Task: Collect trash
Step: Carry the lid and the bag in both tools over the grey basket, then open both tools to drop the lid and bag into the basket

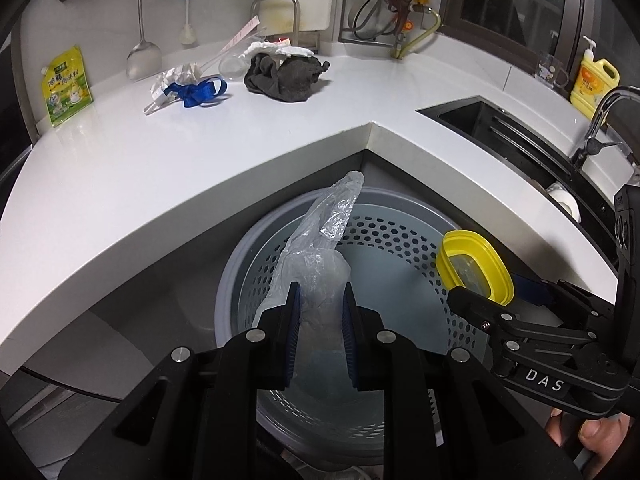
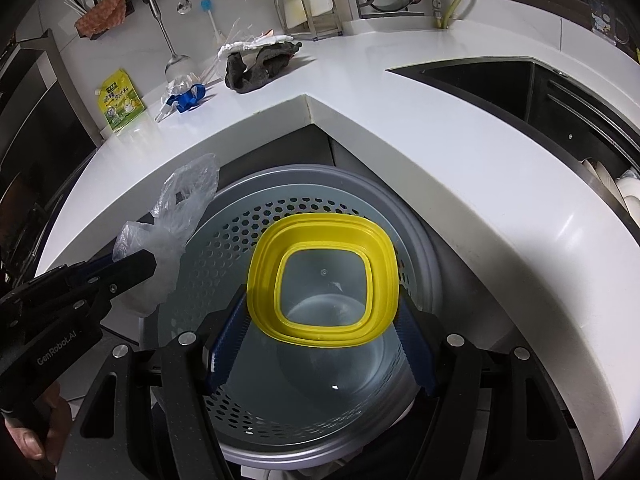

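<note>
Left gripper [image 1: 319, 304]: closed narrowly on a crumpled clear plastic bag [image 1: 320, 248], which stands up between the blue pads over the bin.
Right gripper [image 2: 323, 322]: spread wide, its two blue pads pressed against opposite edges of a yellow lid [image 2: 323, 280] with a clear centre panel; the lid is held over the bin's mouth.
Bin [image 2: 424, 240]: a round grey basket with honeycomb holes in its wall, set in the inner corner below the white counter [image 1: 200, 152]; its floor looks bare as far as can be seen.
Left wrist view only: the lid appears edge-on at the right, and a thumb and fingers [image 1: 588, 436] show under the right tool (marked DAS). A yellow soap bottle [image 1: 594, 80] stands by the dark sink [image 1: 476, 116].
Right wrist view only: the lid is seen face-on, so its squarish shape and clear panel are plain. The bag hangs at the left with its top flaring above the left tool, and a hand [image 2: 36, 436] grips that tool's handle.
Still on the counter: a dark grey cloth [image 1: 288, 74] with white crumpled paper [image 1: 280, 49] behind it, a blue ribbon [image 1: 200, 92] tangled with clear wrapping, and a green and yellow pouch [image 1: 66, 86] near the wall.
</note>
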A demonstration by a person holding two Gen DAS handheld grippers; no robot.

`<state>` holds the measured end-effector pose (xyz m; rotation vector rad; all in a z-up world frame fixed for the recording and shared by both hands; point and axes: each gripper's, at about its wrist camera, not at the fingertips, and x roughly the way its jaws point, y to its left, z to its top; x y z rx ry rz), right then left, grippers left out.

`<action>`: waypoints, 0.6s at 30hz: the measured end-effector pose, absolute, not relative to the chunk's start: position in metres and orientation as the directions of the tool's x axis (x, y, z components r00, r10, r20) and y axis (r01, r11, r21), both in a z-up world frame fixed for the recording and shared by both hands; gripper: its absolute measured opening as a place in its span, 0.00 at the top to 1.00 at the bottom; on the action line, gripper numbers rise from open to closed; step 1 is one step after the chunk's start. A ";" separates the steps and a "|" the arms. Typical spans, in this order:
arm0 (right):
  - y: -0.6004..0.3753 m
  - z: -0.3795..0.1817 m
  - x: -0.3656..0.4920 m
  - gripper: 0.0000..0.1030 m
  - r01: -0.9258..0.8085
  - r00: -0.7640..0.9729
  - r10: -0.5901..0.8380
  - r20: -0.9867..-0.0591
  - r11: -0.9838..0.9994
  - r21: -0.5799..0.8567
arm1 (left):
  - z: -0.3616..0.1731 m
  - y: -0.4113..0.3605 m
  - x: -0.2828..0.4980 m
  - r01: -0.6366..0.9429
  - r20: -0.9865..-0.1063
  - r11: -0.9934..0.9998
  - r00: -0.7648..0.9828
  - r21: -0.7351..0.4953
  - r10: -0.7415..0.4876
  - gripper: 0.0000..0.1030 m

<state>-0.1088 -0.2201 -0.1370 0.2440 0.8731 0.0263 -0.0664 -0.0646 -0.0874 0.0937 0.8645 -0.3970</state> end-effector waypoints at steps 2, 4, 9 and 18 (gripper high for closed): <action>-0.220 -0.137 -0.108 0.34 0.079 0.643 0.120 -0.756 0.972 0.222 | -0.089 -0.064 -0.065 0.375 -0.758 0.923 0.578 -0.081 -0.301 0.79; -0.221 -0.138 -0.108 0.34 0.082 0.643 0.118 -0.757 0.972 0.221 | -0.089 -0.063 -0.065 0.374 -0.760 0.924 0.576 -0.083 -0.301 0.79; -0.222 -0.141 -0.107 0.34 0.088 0.638 0.114 -0.762 0.972 0.219 | -0.091 -0.062 -0.063 0.366 -0.761 0.927 0.578 -0.082 -0.296 0.79; -0.225 -0.140 -0.107 0.33 0.105 0.642 0.097 -0.761 0.972 0.212 | -0.090 -0.058 -0.063 0.352 -0.763 0.932 0.578 -0.088 -0.291 0.64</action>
